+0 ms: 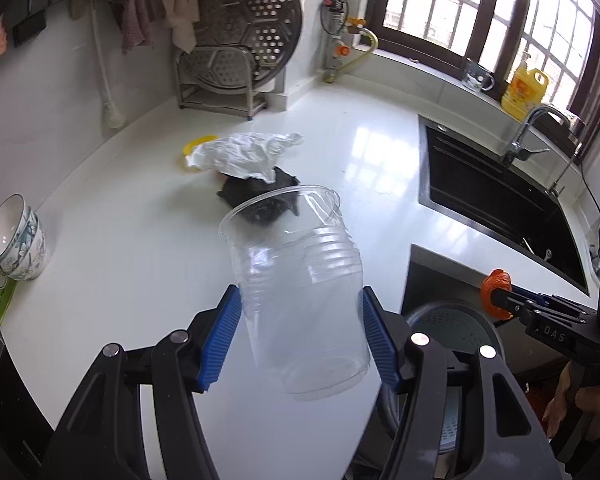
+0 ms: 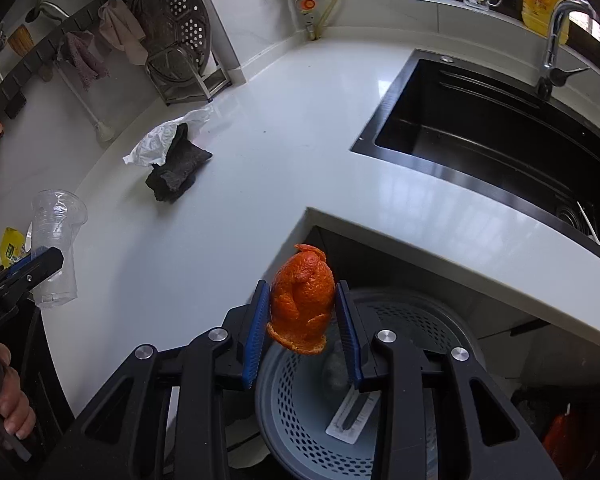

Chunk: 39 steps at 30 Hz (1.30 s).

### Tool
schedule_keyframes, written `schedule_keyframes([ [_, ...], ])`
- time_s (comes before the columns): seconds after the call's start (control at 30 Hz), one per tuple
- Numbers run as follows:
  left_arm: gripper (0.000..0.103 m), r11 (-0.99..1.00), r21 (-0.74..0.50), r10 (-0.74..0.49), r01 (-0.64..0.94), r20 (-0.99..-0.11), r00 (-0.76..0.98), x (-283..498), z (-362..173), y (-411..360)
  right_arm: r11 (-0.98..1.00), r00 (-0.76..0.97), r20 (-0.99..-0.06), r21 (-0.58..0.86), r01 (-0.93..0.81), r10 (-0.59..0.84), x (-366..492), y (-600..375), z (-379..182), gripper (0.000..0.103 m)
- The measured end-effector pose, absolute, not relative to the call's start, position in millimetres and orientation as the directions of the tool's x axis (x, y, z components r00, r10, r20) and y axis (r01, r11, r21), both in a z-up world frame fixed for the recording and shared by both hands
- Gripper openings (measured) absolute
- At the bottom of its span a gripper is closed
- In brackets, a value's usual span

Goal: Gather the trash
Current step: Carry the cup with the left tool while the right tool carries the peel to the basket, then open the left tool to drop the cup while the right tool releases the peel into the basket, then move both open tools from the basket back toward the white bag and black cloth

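Note:
My left gripper (image 1: 300, 340) is shut on a clear plastic cup (image 1: 296, 292) and holds it above the white counter's front edge; the cup also shows in the right wrist view (image 2: 56, 248). My right gripper (image 2: 302, 328) is shut on a piece of orange peel (image 2: 302, 300), held over a grey perforated trash bin (image 2: 300, 420) that stands below the counter. The peel also shows at the right of the left wrist view (image 1: 496, 292). A crumpled white tissue (image 1: 244, 154) and a dark cloth (image 2: 178, 170) lie on the counter.
A black sink (image 2: 480, 120) with a faucet (image 2: 556, 32) is set in the counter to the right. Stacked bowls (image 1: 18, 240) stand at the left edge. A steamer rack (image 1: 236, 56) stands at the back wall. A yellow lid (image 1: 194, 148) lies by the tissue.

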<state>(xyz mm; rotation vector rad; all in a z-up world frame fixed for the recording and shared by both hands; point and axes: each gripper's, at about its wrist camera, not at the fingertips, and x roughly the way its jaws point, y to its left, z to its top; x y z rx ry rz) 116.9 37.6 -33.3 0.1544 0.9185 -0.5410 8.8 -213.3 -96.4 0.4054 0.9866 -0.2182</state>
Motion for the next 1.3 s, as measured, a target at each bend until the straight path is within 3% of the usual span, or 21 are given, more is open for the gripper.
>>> schedule_keyframes([
  [0.43,0.059,0.677,-0.106,-0.458,0.729,-0.836,0.304,20.1,-67.8,-91.2,0.845,0.495,-0.869,0.264,0.466,-0.002,-88.9,-265.9,-128.5,0.033],
  [0.97,0.066,0.689,-0.101,-0.387,0.717,-0.888,0.247,3.4,-88.9,-127.4,0.873,0.462,-0.882,0.295,0.389,0.093,-86.7,-273.7,-144.5,0.033],
  [1.03,0.074,0.700,-0.101,-0.384,0.707,-0.888,0.253,3.2,-88.2,-127.0,0.874,0.465,-0.881,0.296,0.386,0.093,-87.8,-274.9,-143.6,0.036],
  [1.13,0.075,0.711,-0.097,-0.380,0.697,-0.887,0.263,1.4,-86.0,-126.4,0.871,0.475,-0.876,0.298,0.392,0.086,-90.1,-279.8,-140.1,0.051],
  [1.3,0.078,0.730,-0.101,-0.377,0.676,-0.885,0.275,0.1,-83.0,-123.2,0.863,0.481,-0.872,0.311,0.398,0.092,-93.4,-286.0,-136.7,0.058],
])
